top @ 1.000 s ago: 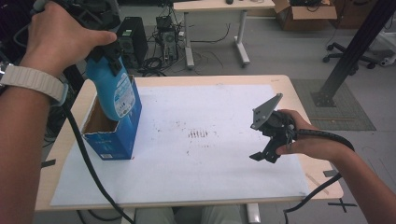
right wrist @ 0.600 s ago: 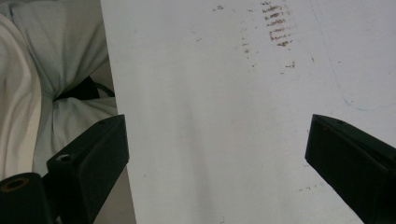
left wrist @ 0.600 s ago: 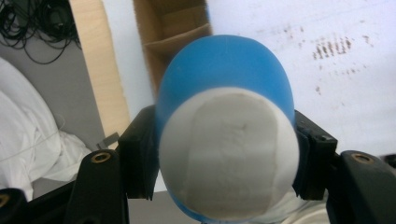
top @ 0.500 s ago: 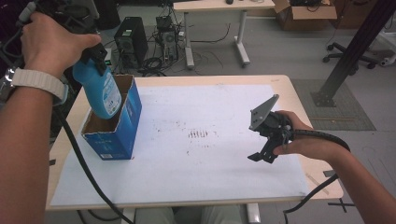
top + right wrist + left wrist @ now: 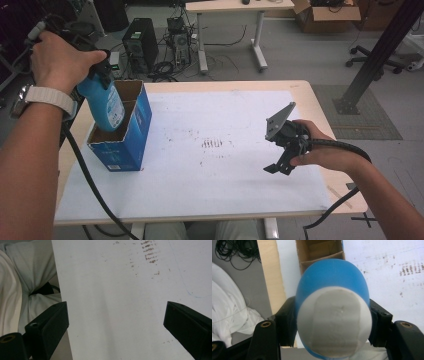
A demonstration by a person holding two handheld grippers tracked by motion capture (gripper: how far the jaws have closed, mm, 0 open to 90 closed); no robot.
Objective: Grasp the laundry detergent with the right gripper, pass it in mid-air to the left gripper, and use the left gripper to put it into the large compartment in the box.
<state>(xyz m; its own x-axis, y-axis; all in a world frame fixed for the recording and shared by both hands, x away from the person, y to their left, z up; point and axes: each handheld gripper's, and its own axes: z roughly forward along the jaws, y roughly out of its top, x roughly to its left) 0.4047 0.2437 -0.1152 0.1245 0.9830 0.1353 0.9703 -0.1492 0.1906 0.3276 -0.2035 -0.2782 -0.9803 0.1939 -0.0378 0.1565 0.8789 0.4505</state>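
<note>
A blue bottle (image 5: 104, 103) with a white label hangs partly inside an open blue cardboard box (image 5: 131, 135) at the table's left. My left gripper (image 5: 95, 75) is shut on the bottle's upper part; in the left gripper view the bottle's white cap end (image 5: 334, 321) sits between the black jaws, with the box's brown inside (image 5: 320, 251) beyond it. My right gripper (image 5: 280, 162) hovers low over the white sheet (image 5: 225, 170) at the right, jaws wide apart with nothing between them, as the right gripper view also shows (image 5: 115, 322).
The white sheet covers most of the wooden table (image 5: 320, 107) and carries brown smudges (image 5: 214, 144) near its middle. Black cables trail from both grippers. Behind the table stand a computer tower (image 5: 141, 47), a second desk (image 5: 230, 10) and an office chair (image 5: 380, 52).
My left gripper has carried the blue bottle down and toward the near side, sinking its lower end into the open box. The right gripper has stayed in place.
</note>
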